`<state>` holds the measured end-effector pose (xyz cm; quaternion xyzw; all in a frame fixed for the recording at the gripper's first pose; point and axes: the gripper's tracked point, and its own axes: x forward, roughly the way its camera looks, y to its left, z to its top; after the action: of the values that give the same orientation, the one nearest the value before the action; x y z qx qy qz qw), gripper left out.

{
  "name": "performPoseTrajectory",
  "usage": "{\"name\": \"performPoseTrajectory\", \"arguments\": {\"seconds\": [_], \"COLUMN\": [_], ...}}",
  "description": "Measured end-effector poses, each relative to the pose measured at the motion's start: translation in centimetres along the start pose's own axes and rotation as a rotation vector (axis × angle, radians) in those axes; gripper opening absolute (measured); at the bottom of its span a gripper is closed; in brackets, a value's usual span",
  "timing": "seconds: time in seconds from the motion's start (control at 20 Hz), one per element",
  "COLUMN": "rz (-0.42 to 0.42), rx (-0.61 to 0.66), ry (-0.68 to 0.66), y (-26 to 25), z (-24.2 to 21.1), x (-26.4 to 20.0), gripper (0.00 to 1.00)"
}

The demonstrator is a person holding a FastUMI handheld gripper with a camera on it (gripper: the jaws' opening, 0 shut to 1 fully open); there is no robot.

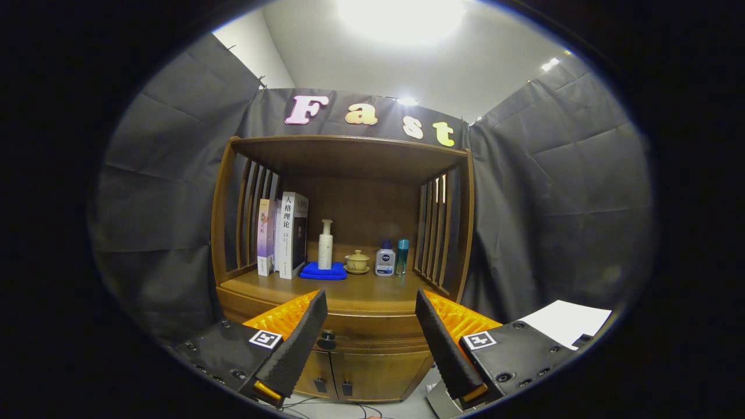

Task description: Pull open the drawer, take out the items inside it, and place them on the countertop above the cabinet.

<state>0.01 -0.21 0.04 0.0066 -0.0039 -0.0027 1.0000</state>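
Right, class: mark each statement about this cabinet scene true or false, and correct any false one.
1. The gripper has its fingers spread apart, holding nothing. True.
2. The drawer is pulled fully out. False: it is closed, its knob just ahead of the fingers.
3. The white pump bottle stands on a blue cloth. True.
4. The books lie flat in a pile. False: they stand upright.

The left finger (302, 337) partly covers the drawer (372, 331) front beside its knob (327, 337). Drawer contents are hidden. Gripper (371, 305) fingers stand apart. Bottle (385, 259) label is too small to resolve.
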Motion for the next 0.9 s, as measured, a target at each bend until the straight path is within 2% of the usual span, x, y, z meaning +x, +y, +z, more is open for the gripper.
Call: {"name": "performPoseTrajectory", "arguments": {"seconds": [0.5,0.9], "rz": [0.015,0.028], "rx": [0.039,0.005], "ry": [-0.006,0.014], "y": [0.9,3.2], "z": [0.2,-1.6], "x": [0.6,5.3], "gripper": [0.97,0.97]}}
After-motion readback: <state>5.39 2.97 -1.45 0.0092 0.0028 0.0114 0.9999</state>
